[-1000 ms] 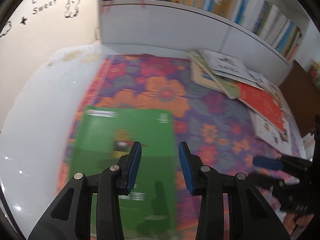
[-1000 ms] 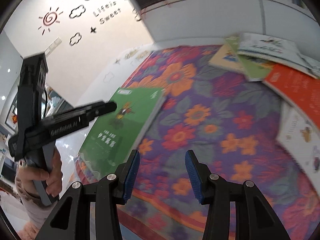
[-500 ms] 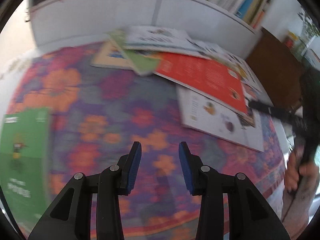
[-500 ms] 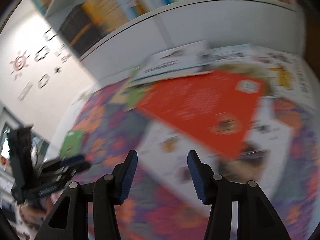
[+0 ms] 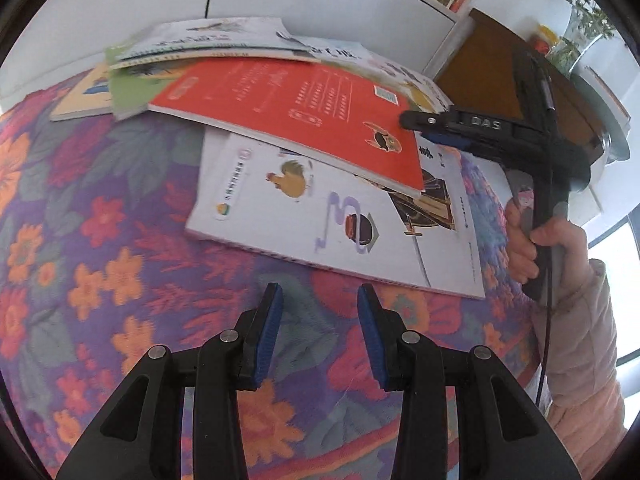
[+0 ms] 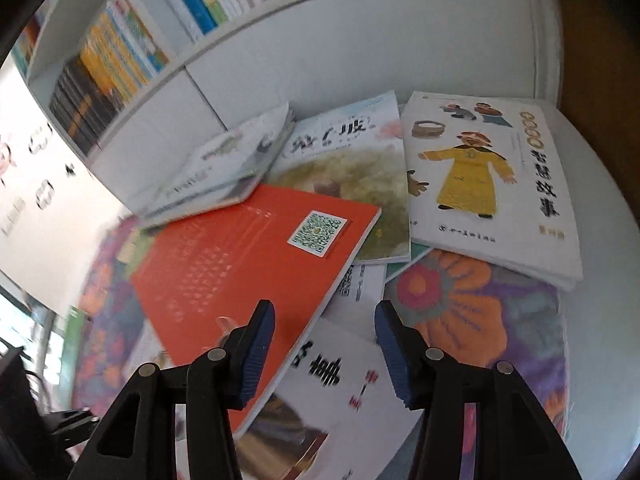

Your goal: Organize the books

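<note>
A loose pile of books lies on a floral cloth [image 5: 100, 240]. An orange-red book [image 5: 296, 108] lies on top, over a white picture book [image 5: 320, 220]. My left gripper [image 5: 320, 304] is open and empty, just short of the white book's near edge. My right gripper [image 6: 325, 320] is open and empty, low over the orange-red book [image 6: 240, 268], its left finger over the cover; it also shows in the left wrist view [image 5: 424, 126] at that book's far right corner. A white book with a yellow-robed figure [image 6: 480, 184] lies at the right.
A white bookcase [image 6: 320, 60] with filled shelves stands right behind the pile. More thin books [image 5: 192, 40] lean at the back of the pile. A brown cabinet [image 5: 492, 76] stands at the right. A hand in a pink sleeve [image 5: 568, 280] holds the right gripper.
Both grippers have swung right, away from the green book at the left, to the pile of books. The right gripper has come down close over the orange-red book. Both stay open.
</note>
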Demonstrator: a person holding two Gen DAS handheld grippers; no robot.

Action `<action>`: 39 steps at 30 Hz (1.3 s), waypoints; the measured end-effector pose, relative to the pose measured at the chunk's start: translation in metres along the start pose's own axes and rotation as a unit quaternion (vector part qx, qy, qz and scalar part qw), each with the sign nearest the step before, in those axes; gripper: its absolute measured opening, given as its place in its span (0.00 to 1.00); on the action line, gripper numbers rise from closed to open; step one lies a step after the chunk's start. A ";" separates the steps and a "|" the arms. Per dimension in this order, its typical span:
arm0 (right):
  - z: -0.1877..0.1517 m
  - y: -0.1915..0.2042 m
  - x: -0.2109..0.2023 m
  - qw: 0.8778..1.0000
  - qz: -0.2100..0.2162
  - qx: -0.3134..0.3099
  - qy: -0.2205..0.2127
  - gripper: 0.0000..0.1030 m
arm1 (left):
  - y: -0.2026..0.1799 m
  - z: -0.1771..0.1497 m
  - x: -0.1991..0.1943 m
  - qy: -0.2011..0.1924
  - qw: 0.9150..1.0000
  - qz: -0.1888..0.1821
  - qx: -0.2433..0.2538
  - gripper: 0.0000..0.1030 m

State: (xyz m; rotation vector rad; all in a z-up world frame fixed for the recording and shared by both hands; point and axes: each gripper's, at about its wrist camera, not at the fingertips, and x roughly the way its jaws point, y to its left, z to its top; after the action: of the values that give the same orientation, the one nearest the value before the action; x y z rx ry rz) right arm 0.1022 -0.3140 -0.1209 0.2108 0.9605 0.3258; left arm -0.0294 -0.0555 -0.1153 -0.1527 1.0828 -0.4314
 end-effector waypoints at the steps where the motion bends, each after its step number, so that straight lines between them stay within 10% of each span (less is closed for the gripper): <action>1: 0.001 0.005 0.002 1.000 -0.011 -0.016 -0.004 0.52 | 0.000 0.000 0.001 0.000 1.000 -0.002 0.000 0.35; 27: -0.112 0.115 -0.025 0.984 0.055 -0.121 0.117 0.54 | 0.051 -0.036 -0.042 0.011 0.999 0.039 -0.036 0.35; 39: -0.171 0.149 -0.041 0.967 0.160 -0.098 0.174 0.54 | 0.088 -0.093 -0.083 0.006 0.998 0.009 -0.056 0.35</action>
State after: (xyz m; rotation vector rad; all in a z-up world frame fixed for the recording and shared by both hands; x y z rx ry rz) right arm -0.0877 -0.1843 -0.1380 0.1288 1.2334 0.7700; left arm -0.1202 0.0667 -0.1196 -0.2389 1.1206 -0.3559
